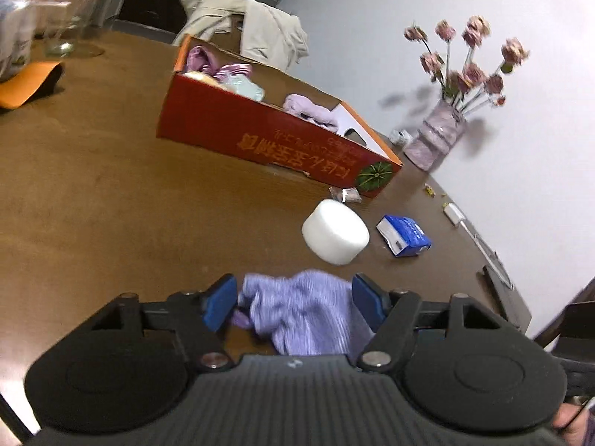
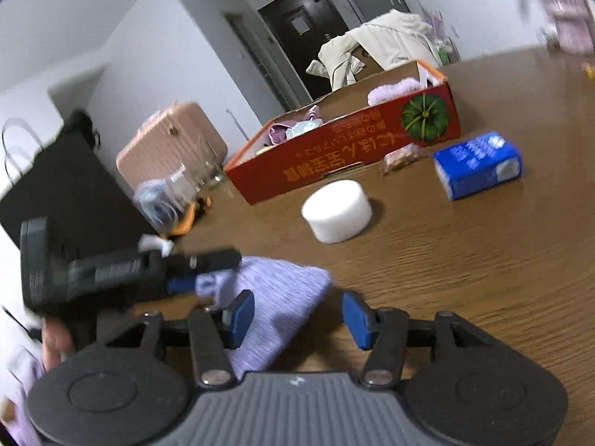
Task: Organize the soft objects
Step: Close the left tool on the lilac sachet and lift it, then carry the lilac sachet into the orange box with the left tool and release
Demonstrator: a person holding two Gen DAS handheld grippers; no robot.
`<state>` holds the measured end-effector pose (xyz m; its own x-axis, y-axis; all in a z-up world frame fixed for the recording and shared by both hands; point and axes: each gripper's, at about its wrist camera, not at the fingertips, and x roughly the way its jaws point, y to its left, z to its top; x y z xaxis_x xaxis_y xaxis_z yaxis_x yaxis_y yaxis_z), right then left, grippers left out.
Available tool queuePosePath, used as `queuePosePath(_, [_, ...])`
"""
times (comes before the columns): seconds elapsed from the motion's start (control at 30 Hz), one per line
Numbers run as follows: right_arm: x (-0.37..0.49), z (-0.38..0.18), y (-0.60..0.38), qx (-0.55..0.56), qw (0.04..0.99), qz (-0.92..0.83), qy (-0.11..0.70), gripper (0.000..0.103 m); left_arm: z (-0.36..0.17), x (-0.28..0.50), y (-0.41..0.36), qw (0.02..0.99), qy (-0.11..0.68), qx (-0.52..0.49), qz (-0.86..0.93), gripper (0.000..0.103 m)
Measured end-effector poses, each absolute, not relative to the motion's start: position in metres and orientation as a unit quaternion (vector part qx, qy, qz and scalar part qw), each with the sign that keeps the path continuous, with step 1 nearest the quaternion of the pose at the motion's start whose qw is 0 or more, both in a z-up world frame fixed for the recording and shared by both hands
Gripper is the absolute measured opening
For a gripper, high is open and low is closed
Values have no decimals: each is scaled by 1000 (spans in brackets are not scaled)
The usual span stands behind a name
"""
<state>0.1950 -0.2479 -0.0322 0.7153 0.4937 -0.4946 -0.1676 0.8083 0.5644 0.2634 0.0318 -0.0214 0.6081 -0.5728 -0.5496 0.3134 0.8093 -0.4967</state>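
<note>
A lavender knit cloth (image 1: 305,312) lies on the brown table between the blue pads of my left gripper (image 1: 295,303), whose jaws stand wide apart around it. The cloth also shows in the right wrist view (image 2: 275,304), with the left gripper (image 2: 186,271) at its left end. My right gripper (image 2: 297,316) is open over the cloth's right corner, its left pad above the fabric. A red cardboard box (image 1: 260,130) holds several soft pink and pale items; it also shows in the right wrist view (image 2: 334,160).
A white foam cylinder (image 1: 334,232) and a blue packet (image 1: 403,236) lie in front of the box, with a small snack bag (image 2: 403,156). A vase of pink flowers (image 1: 438,137) stands by the wall. A beige jacket (image 1: 253,26), glassware (image 1: 63,33) and pink suitcase (image 2: 171,141) lie beyond.
</note>
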Motion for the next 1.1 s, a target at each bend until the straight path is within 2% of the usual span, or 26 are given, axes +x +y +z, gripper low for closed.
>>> queuePosePath(0.03, [197,-34,-243,245,892,183,332,53,-23,259,33,878,361,-187,-252,68])
queuePosePath(0.17, [205,-41,-233,236,895,187,330,50,-27,242,41,873,353,-214,-261,48])
queuePosePath(0.23, [208,-41,-233,245,892,192,327,44,-26,236,41,874,350,-213,-260,47])
queuePosePath(0.3, [210,-43,-235,256,888,198,328,42,-25,233,41,878,349,-206,-255,41])
queuePosePath(0.57, [214,-46,-240,274,877,215,331,27,-20,247,44,889,336,-193,-246,44])
queuePosePath(0.67, [215,-42,-240,269,876,222,332,20,-23,259,42,869,369,-207,-255,31])
queuePosePath(0.73, [215,-33,-241,259,878,228,331,12,-18,261,42,864,368,-218,-265,22])
queuePosePath(0.9, [233,17,-256,231,898,247,282,10,24,285,30,868,328,-217,-302,19])
queuePosePath(1.0, [277,48,-272,201,911,252,259,10,58,327,15,874,299,-209,-322,19])
queuePosePath(1.1, [339,64,-291,188,910,250,272,10,72,392,-1,860,314,-223,-335,19])
